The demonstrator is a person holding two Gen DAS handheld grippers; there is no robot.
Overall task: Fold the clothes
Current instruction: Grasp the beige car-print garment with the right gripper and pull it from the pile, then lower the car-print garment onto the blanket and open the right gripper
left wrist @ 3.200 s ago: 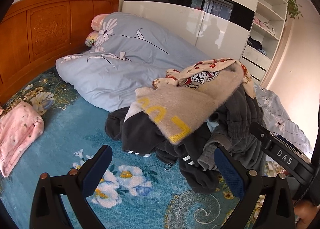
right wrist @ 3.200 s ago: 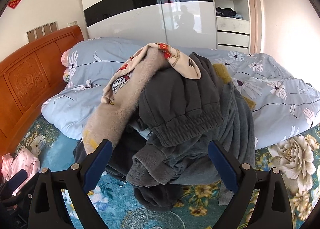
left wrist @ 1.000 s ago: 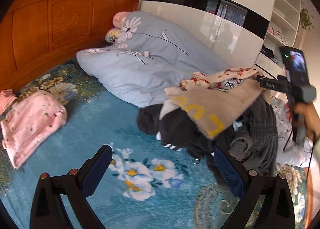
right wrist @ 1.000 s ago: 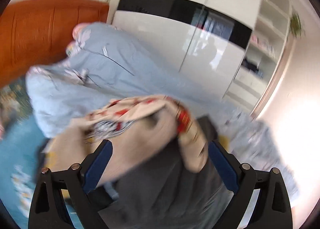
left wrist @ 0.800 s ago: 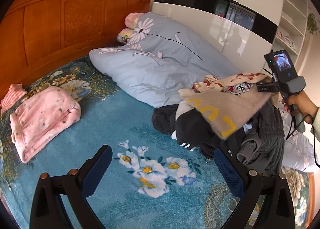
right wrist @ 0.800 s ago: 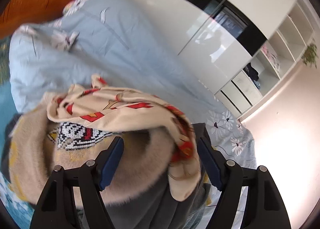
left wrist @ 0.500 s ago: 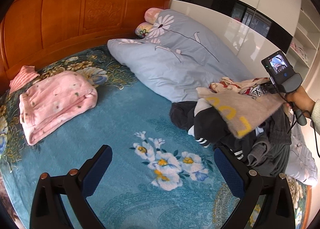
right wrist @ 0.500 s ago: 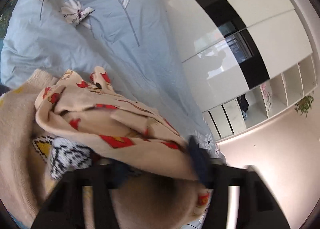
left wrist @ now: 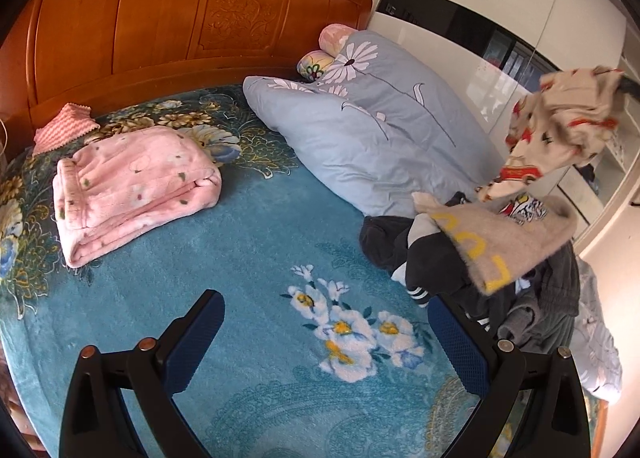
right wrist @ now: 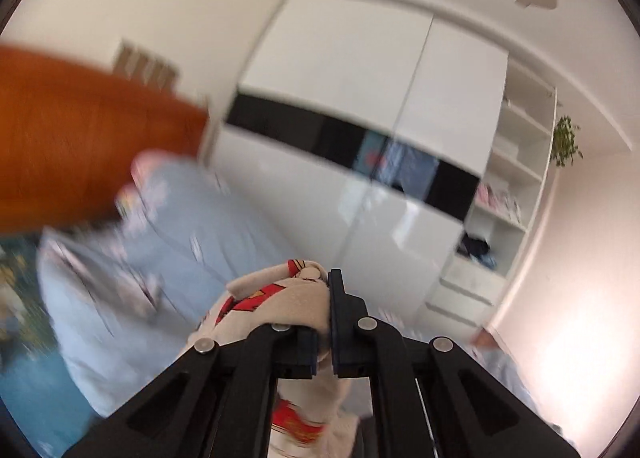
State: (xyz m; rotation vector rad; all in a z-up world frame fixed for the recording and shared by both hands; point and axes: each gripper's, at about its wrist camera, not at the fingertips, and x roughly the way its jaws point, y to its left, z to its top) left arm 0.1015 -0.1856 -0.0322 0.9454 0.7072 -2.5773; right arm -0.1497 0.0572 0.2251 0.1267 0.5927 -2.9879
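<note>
Held garment: a cream garment with red print [left wrist: 560,126] hangs in the air above the clothes pile, near the bed's right edge; its long axis runs roughly top to bottom, bunched at the top and trailing down toward the pile.
Look of it: soft, crumpled cream fabric with red cartoon shapes, folds gathered where it is pinched; in the right wrist view it is partly blurred.
Right gripper [right wrist: 323,312]: fingers drawn together, clamped on a bunch of the cream garment [right wrist: 276,298], which spills out on both sides of the pads.
Left gripper [left wrist: 326,342]: blue-padded fingers spread wide apart, holding nothing, over the blue floral bedspread [left wrist: 248,258] near the bed's front edge.
Clothes pile [left wrist: 492,270]: a beige fuzzy sweater with yellow letters [left wrist: 504,246] lies on top of dark and grey clothes, at the bed's right side.
Other things: a folded pink blanket [left wrist: 132,186] toward the left edge; a light blue duvet with daisies [left wrist: 376,130] toward the back right corner, just behind the pile; a wooden headboard [left wrist: 168,18] along the back edge.
Background: a white wardrobe [right wrist: 360,138] with a black band, beyond the duvet.
</note>
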